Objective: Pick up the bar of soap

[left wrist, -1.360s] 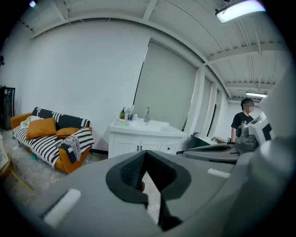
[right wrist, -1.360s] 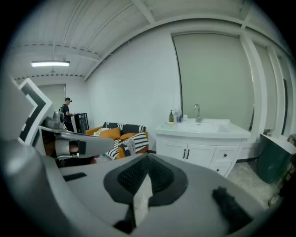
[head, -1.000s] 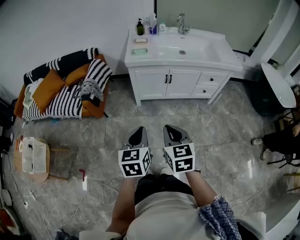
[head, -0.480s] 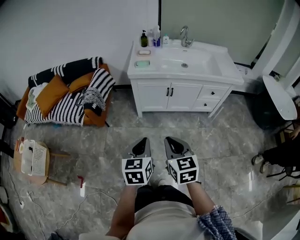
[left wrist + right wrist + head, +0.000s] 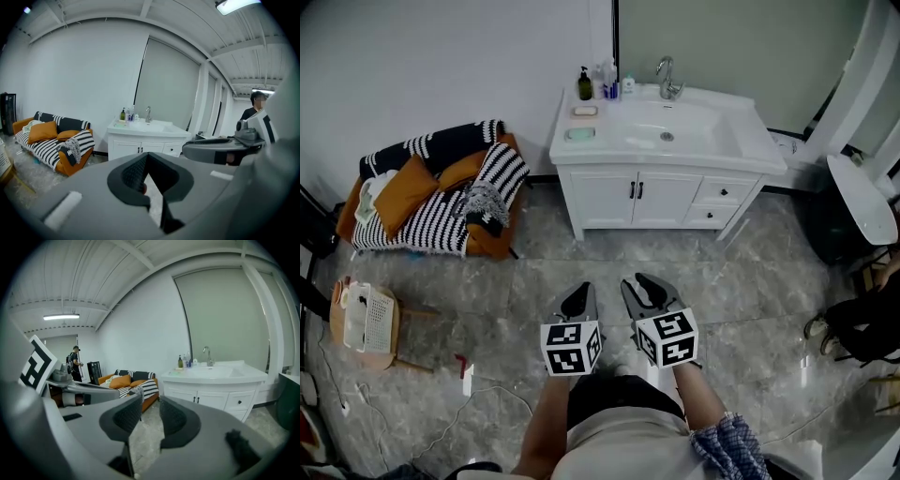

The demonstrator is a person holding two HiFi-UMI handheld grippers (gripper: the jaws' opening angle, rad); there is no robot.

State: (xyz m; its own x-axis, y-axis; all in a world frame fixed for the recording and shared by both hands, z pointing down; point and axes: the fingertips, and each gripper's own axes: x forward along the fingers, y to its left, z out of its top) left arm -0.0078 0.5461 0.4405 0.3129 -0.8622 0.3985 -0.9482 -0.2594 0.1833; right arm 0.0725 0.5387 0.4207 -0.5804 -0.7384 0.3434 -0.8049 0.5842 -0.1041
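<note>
My right hand-held gripper point(image 5: 639, 281) is opening, empty, the left one point(image 5: 581, 287) pinched together; soap point(image 5: 584, 111) lies far off, upper middle.

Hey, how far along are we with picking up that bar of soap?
Nothing is done yet: the bar of soap lies untouched on the white vanity, well out of reach. In hand: the right gripper has its jaws opening with nothing between them; the left gripper is shut and empty. Left to do: walk to the vanity, close on the soap, lift it.
</note>
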